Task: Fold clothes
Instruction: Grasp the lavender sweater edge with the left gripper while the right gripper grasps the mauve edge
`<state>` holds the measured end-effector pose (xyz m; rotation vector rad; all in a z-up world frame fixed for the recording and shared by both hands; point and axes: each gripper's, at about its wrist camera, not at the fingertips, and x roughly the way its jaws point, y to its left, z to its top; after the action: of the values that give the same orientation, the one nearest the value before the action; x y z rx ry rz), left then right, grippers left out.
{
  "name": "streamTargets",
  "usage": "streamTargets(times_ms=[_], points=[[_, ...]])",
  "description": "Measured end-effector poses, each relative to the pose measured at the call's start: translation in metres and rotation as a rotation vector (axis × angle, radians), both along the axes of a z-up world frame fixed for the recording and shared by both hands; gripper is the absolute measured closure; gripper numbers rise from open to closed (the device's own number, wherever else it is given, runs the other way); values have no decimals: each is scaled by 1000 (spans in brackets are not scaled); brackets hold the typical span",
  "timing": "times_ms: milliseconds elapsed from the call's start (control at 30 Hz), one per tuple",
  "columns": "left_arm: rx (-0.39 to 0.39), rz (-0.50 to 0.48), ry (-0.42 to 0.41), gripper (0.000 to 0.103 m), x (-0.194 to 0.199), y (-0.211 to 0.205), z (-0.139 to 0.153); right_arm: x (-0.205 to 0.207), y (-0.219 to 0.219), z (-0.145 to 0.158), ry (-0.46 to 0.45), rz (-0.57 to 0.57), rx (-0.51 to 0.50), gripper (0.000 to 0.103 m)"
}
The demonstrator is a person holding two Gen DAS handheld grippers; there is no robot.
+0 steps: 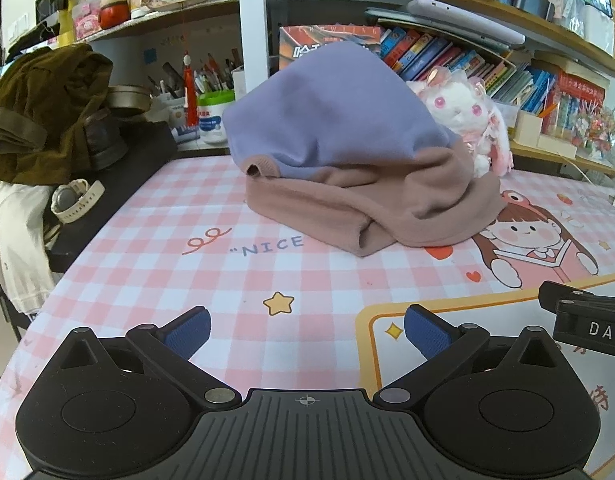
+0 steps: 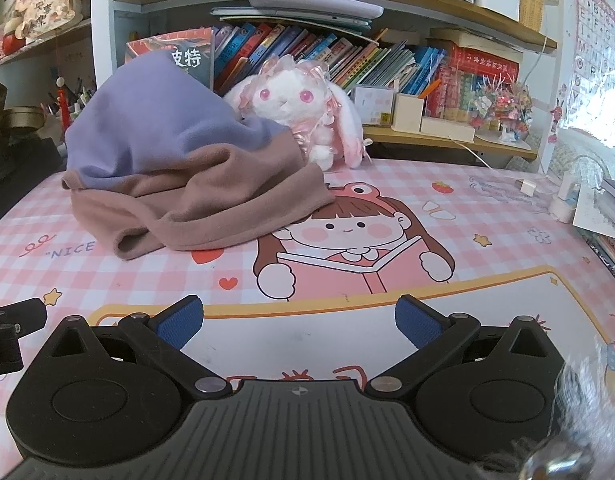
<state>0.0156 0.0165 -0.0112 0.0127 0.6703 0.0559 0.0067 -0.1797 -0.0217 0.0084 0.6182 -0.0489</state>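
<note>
- Lilac-and-brown cloth: from the left wrist view, the garment (image 1: 347, 152) sits heaped, not flat, toward the back of the checked mat (image 1: 187, 216), leaning near a plush rabbit (image 1: 463, 108). The left gripper (image 1: 307, 334) hangs low over the mat's near part, spread wide and holding nothing, likely squared up to the heap. Bare mat lies between; a brown cuff edge points forward.
- From the right wrist view, the right gripper (image 2: 299, 326) is likewise wide and empty. The garment (image 2: 179, 160) lies ahead-left, with open mat (image 2: 507, 240) to its right for spreading.
</note>
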Motion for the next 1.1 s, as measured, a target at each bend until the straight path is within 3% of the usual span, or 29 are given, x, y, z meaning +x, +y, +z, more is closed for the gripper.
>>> streamTargets(times_ms=[167,367,633,700,867,967,1100], points=[[-12,-7,14,0,9,5,-4,7,5,-1,9,8,7,0],[-90,-30,35,1,32,23,-5,20,14,1,12,27,8,0],[-191,-100,19,12,99,61,6,42,32,-1,50,81,-34,13],[-222,-81,34,24,122,72,3,47,38,-2,60,96,-51,16],[-404,-9,113,38,176,99,-9,47,46,-1,75,126,-43,20],[-492,15,114,40,198,107,-15,43,48,0,82,137,-29,20],[-685,45,92,57,216,122,-25,34,51,-1,119,165,-5,20]])
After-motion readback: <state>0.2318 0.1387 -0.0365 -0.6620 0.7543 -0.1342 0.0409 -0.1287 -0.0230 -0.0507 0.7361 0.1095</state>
